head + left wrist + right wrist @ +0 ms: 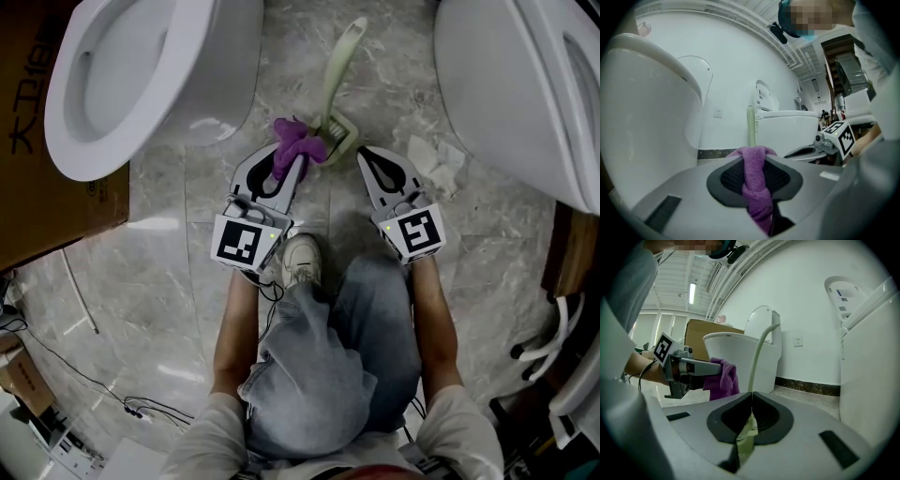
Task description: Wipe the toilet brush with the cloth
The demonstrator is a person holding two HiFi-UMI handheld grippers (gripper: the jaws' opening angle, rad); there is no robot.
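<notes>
Pinching cloth (292,141) in my left gripper (298,161), right gripper (362,153) clamped on toilet brush (337,66) base; wiping pressure could twist it loose.

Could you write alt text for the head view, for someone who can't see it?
Seen from above, a person crouched on a marble floor between two white toilets holds two grippers: the left gripper clamps a purple cloth, the right gripper is closed on a pale green toilet brush.

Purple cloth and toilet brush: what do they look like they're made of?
The cloth looks like soft, matte fabric, perhaps microfibre: it bunches into folds and shows a fuzzy nap. The brush is probably moulded plastic: pale green and smooth, with a faint sheen along its curved handle.
</notes>
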